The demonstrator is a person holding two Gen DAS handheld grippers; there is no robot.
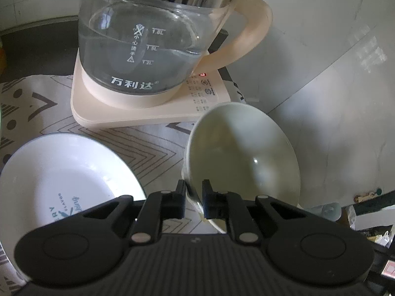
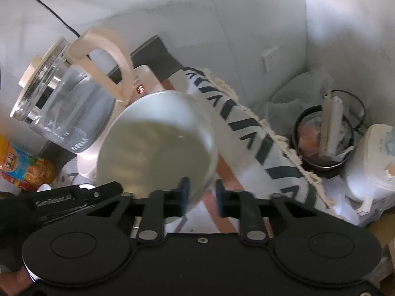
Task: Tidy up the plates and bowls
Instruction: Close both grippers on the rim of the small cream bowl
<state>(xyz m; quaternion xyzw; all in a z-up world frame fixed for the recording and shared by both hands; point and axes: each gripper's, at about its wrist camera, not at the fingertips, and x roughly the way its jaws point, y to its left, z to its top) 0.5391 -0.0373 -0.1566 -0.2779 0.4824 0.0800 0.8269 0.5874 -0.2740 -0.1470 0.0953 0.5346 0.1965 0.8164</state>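
Pinched at its rim by left gripper (image 1: pixel 193 198) jaws, tilted pale bowl (image 1: pixel 243 157) aloft over patterned counter (image 1: pixel 160 143); right gripper (image 2: pixel 201 194) jaws straddling same rim, grip uncertain. White plate (image 1: pixel 61 170) beside, unstacked. Sorting likely barely begun.

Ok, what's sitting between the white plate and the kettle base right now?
Nothing but a strip of patterned tablecloth lies between the white plate and the kettle base. That shows in the left wrist view.

Each claw, left (image 1: pixel 193 192) and right (image 2: pixel 202 192), is matte black plastic with two round side discs, silver pivot pins, a ribbed top and blue-edged fingers (image 2: pixel 184 185).
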